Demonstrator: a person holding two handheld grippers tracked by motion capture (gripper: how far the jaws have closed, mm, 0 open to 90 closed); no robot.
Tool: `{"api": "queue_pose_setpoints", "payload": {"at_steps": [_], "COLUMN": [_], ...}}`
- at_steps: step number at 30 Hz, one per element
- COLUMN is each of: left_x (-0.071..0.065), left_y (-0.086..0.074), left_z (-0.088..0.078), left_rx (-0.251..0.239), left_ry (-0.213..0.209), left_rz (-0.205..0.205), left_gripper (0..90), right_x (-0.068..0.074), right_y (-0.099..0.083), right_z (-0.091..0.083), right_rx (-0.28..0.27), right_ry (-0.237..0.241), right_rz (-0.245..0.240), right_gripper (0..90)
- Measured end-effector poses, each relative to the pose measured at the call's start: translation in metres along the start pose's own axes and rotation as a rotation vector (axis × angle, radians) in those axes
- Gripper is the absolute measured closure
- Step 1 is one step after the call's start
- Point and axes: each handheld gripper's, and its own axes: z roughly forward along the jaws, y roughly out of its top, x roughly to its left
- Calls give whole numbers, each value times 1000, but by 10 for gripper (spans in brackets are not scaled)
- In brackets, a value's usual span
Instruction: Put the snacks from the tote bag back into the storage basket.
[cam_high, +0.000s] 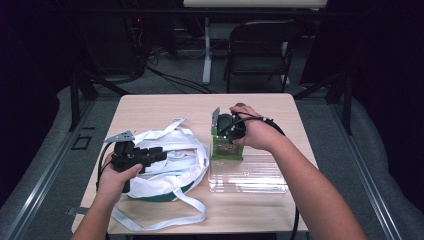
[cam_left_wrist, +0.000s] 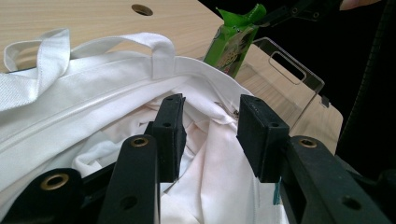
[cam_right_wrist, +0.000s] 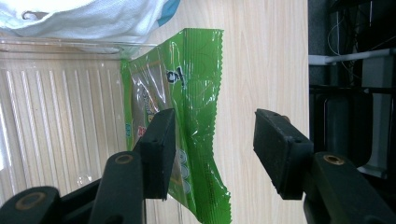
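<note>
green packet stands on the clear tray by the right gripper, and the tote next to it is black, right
Not quite: the tote is white, not black, as the high view shows. The rest holds: the green packet stands on the clear tray by the right gripper.

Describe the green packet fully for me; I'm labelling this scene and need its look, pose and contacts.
The green packet is a glossy plastic snack pouch with a serrated sealed end, printed lettering and a clear window. It stands on edge in the clear plastic tray, at the end nearest the white cloth bag. The right gripper is at it with jaws apart, one pad against its face, not pinching it.
</note>
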Motion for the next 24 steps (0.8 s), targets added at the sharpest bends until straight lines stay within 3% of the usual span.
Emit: {"api": "queue_pose_setpoints", "payload": {"at_steps": [18,24], "left_x": [4,5], "left_y": [7,8], "left_z": [13,15], "left_rx": [13,15], "left_ry": [-23,-12], "left_rz": [-1,-1], "left_gripper": [602,593], "right_x": [0,2], "right_y": [3,5], "right_z": [-21,-27], "right_rx": [-26,-30], "right_ry": [-31,-34], "right_rz": [16,13], "right_gripper": [475,468]}}
